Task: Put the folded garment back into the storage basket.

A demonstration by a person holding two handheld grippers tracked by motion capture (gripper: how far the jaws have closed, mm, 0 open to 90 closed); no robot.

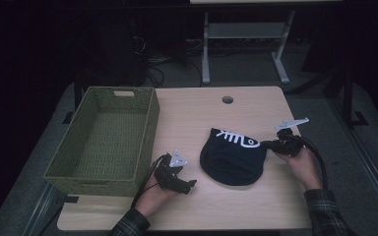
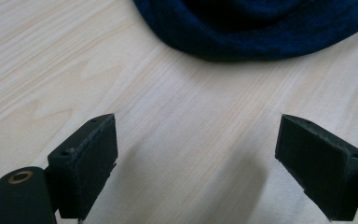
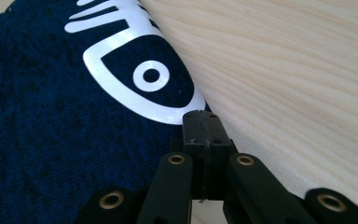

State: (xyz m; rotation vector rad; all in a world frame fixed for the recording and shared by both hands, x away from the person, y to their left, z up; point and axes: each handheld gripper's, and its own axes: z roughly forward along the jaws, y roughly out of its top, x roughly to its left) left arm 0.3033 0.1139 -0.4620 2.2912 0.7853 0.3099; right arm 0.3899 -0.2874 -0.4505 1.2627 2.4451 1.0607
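A dark blue knit hat [image 1: 234, 160] with a white fish-skeleton print lies on the pale wooden desk [image 1: 187, 115], right of an olive woven basket [image 1: 109, 135]. The left hand-held gripper [image 2: 198, 163] rests near the hat's left edge, jaws spread wide over bare wood. The right hand-held gripper [image 3: 204, 122] has its jaws pressed together at the hat's right edge, beside the fish's eye; whether they pinch fabric is unclear.

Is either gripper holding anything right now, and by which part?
The right gripper is shut at the edge of the dark blue garment, beside the white fish print; cloth between its jaws can't be confirmed. The left gripper is open, holding nothing.
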